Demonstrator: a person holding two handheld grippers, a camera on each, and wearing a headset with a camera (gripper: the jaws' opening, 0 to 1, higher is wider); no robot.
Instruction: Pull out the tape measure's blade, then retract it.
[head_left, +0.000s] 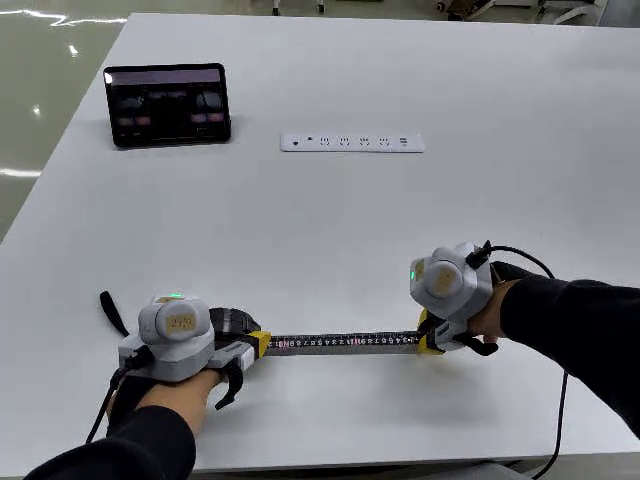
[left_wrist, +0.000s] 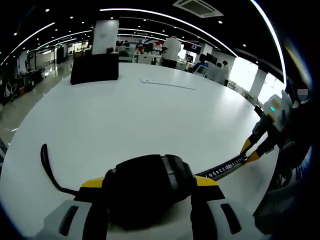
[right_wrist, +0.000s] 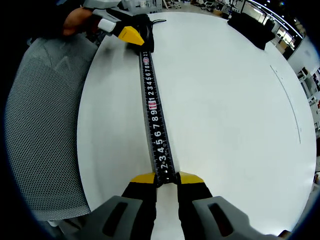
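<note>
A black tape measure case (left_wrist: 147, 187) sits between the jaws of my left gripper (left_wrist: 150, 182), which is shut on it at the table's near left (head_left: 236, 325). Its black blade (head_left: 340, 342) with white numbers stretches rightward across the table to my right gripper (head_left: 432, 340). In the right gripper view the blade (right_wrist: 155, 110) runs straight away from the yellow-tipped jaws, and my right gripper (right_wrist: 164, 178) is shut on the blade's end. The case (right_wrist: 142, 27) lies at the far end there. A black wrist strap (head_left: 110, 310) trails left of the case.
A dark tablet (head_left: 167, 103) stands at the back left of the white table (head_left: 350, 220). A white power strip (head_left: 352, 143) lies at the back middle. A grey mesh chair (right_wrist: 45, 125) sits off the table's near edge. People stand far off in the room.
</note>
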